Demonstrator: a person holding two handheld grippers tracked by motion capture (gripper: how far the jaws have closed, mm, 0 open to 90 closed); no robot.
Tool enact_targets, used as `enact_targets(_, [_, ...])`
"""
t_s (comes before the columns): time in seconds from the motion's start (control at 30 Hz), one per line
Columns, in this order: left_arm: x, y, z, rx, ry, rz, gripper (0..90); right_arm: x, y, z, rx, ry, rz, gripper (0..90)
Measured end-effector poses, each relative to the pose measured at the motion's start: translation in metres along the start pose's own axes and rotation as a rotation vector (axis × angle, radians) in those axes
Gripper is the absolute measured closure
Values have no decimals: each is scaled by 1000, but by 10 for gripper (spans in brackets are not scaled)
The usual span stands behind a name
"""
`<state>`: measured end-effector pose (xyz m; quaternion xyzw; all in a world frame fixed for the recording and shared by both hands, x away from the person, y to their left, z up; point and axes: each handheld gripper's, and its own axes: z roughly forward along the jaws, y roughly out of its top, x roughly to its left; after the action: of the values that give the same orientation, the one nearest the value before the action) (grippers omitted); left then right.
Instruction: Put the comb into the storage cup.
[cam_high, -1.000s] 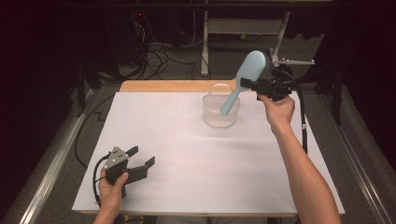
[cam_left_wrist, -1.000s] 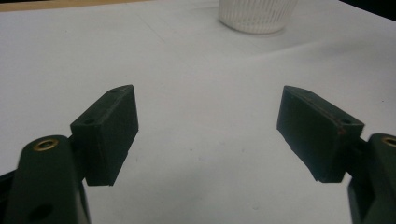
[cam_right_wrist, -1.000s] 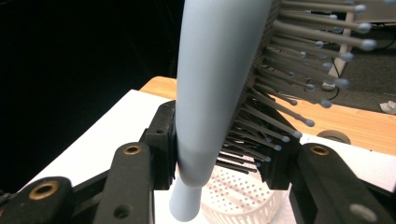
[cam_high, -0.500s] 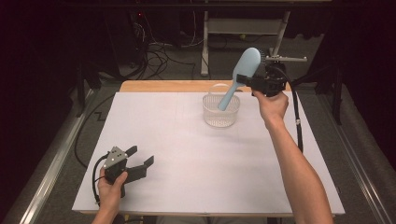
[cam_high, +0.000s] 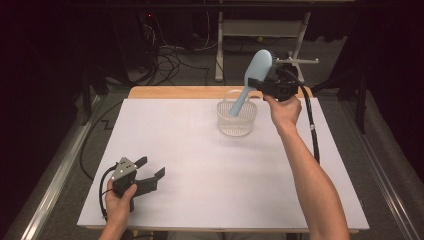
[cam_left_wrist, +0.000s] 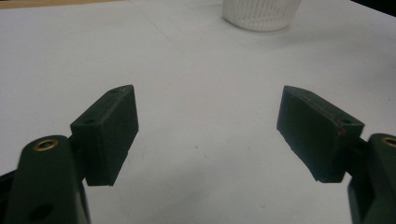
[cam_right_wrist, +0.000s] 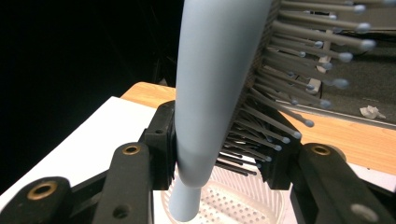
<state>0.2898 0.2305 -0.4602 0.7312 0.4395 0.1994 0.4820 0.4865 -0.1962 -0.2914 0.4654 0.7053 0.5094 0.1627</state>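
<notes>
Blue hairbrush (cam_high: 254, 78) clamped in my right gripper (cam_high: 270, 85), handle tip dipping into the clear basket (cam_high: 236, 121); my left gripper (cam_high: 148, 170) rests wide open, holding nothing, on the white table (cam_high: 210, 180).

Lab: dark room, floor cables (cam_high: 165, 55)

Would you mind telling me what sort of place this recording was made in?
Probably a lab or workshop set up for recording. A white-covered table stands in a dark room, loose cables trail over the floor behind it, and metal frame legs rise beyond.
</notes>
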Motion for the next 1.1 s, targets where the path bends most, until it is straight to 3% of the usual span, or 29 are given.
enact_targets(1.1, [-1, 0, 0, 6, -4, 11, 206, 7, -17, 31, 68, -33, -38, 553])
